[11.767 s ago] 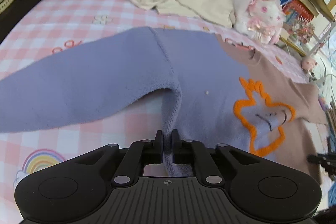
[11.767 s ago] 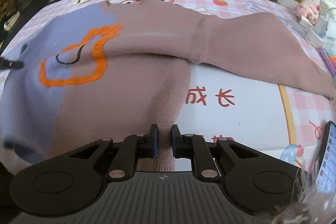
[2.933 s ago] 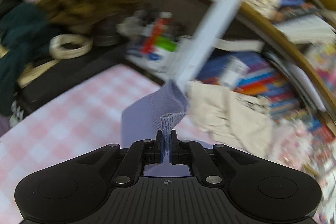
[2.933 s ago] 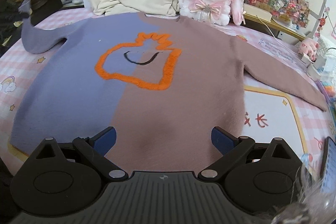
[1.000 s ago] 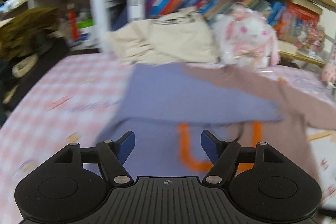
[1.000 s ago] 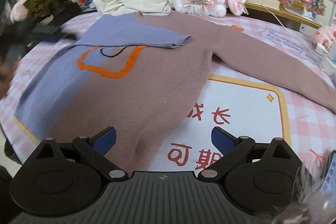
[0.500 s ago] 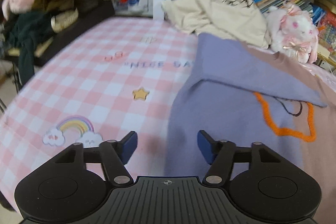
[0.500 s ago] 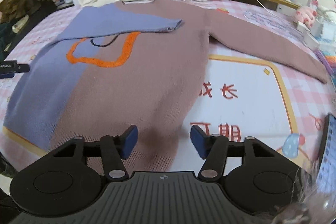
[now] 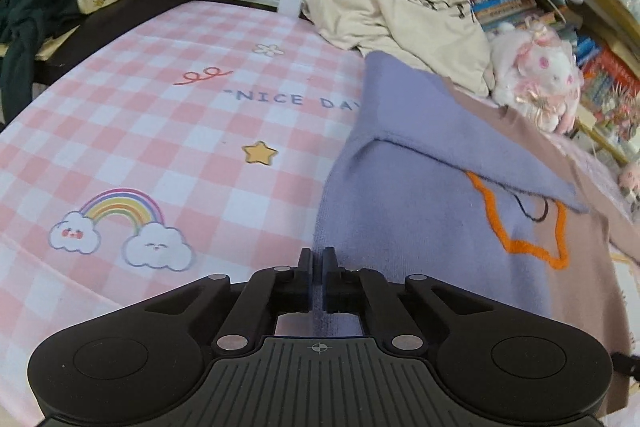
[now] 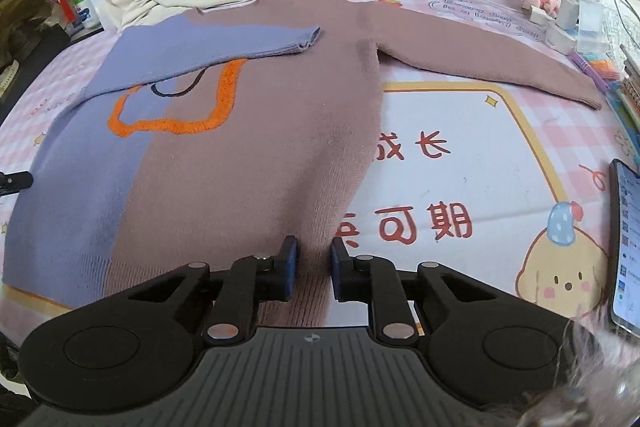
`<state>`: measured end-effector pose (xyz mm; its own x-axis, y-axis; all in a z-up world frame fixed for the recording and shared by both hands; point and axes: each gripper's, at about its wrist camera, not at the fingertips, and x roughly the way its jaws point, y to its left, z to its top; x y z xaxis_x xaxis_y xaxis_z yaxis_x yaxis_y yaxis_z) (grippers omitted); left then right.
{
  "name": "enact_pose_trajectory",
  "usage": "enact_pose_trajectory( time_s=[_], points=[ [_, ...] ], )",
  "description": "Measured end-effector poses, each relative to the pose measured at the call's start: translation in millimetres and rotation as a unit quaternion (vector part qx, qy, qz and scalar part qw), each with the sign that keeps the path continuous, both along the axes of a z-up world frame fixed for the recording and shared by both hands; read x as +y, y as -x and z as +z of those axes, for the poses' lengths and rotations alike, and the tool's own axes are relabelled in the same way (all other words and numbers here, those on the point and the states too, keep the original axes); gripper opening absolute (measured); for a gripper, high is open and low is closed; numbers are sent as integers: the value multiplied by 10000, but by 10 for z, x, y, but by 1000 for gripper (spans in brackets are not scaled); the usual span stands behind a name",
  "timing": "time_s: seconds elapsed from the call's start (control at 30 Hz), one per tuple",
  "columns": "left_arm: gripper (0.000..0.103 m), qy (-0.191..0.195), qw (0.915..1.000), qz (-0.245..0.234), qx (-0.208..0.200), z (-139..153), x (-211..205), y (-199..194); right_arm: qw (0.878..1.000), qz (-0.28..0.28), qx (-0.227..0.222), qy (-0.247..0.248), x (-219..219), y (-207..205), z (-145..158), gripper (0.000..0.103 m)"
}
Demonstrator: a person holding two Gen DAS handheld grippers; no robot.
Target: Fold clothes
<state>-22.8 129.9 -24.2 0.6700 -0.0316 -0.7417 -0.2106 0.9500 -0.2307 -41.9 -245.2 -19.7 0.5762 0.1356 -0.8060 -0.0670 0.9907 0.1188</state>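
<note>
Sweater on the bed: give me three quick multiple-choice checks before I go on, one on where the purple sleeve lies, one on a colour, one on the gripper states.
1. Where does the purple sleeve lie?
A. Folded across the sweater's chest
B. Hanging off the bed
C. Under the plush rabbit

2. What colour is the outline stitched on the sweater?
A. Green
B. Orange
C. White

3. How do the two grippers stand?
A. Both wide open, clear of the cloth
B. Left shut on the purple hem, right part open over the brown hem
C. Left part open, right shut on the brown sleeve

Answers:
1. A: its cuff ends on the brown half, above the outline.
2. B: the fuzzy line is orange in both views.
3. B: the left gripper has its jaws nearly together with purple cloth between them; the right gripper shows a gap with the hem in it.
</note>
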Motion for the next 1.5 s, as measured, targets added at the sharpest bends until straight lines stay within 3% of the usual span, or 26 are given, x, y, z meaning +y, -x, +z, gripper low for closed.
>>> enact_pose_trajectory(
  time_s=[0.23,0.77,0.9,1.03,1.13,1.27,1.5],
  points=[
    [2,-83,9999,-74,106,17,152,81,9998,193,52,-11,140,48,-2,16],
    [8,-254,9990,-324,159,15,115,92,10000,-59,42,15,164,64,-13,18],
    [28,-416,9981,-449,0,106,11,123,9998,-195,8,19,151,65,26,24],
    [70,-600,9953,-685,-344,255,-162,188,9994,-249,-251,43,177,100,128,52],
    [81,-768,9911,-967,-504,317,-309,220,9984,-247,-479,139,225,129,206,78],
    [88,-1002,9853,-1308,-461,307,-473,249,9969,-268,-677,304,290,178,273,93],
    [92,-907,9839,-1489,-393,244,-523,279,9952,-419,-720,511,313,282,277,98]
  ],
)
